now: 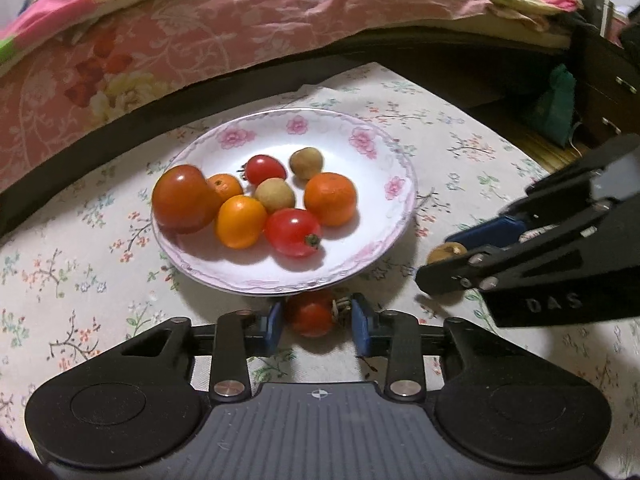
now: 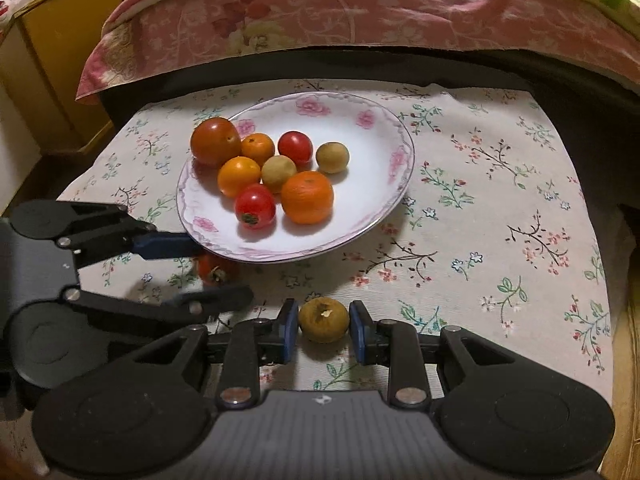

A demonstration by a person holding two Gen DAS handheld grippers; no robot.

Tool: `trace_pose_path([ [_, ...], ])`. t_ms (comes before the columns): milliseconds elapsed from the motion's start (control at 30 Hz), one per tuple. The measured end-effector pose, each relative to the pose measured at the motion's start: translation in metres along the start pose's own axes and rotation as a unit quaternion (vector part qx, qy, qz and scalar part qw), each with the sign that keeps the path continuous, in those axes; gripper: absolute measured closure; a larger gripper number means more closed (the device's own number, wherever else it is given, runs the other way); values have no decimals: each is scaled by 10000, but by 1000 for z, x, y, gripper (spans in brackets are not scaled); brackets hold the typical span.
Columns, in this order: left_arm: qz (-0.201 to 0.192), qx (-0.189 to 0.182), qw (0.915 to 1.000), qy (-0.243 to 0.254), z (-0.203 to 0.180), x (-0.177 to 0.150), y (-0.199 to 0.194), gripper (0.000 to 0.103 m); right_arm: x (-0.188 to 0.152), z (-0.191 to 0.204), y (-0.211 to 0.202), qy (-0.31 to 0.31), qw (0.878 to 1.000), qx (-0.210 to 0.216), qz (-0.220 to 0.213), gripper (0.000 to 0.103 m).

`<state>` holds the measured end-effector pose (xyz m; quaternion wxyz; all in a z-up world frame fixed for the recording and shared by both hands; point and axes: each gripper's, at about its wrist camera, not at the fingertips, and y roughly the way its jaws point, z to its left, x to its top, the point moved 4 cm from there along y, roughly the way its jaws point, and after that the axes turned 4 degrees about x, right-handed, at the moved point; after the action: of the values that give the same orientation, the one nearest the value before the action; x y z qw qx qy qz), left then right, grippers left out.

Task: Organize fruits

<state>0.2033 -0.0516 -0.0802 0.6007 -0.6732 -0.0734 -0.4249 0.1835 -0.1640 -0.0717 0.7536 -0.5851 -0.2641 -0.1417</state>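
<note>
My left gripper clamped on small tomato at tablecloth, stem end toward right pad. My right gripper clamped on brown longan, stem scar up. Beyond: floral plate holds eight fruits — tomatoes, oranges, longans. Yellow cabinet only in right view.

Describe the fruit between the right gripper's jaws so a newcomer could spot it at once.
Start at the flowered plate on the floral cloth, then come toward the camera's near edge. There the right gripper pinches a brown longan, dull and rough-skinned, the only brown fruit off the plate.
</note>
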Motion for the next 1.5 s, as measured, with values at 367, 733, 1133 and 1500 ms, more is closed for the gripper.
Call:
trace_pose_path([
  [367, 175, 39, 9997, 154, 9, -13, -26, 63, -1, 12, 0, -163, 9997, 147, 52, 76],
  [733, 414, 133, 9988, 238, 9, -52, -56, 62, -27, 48, -5, -600, 9969, 368, 341, 76],
  [1133, 326, 175, 9984, 420, 6, -62, -61, 51, -50, 58, -16, -618, 9976, 161, 285, 75],
  [1500, 344, 182, 9990, 209, 6, -64, -74, 39, -54, 61, -22, -541, 9980, 122, 298, 63],
])
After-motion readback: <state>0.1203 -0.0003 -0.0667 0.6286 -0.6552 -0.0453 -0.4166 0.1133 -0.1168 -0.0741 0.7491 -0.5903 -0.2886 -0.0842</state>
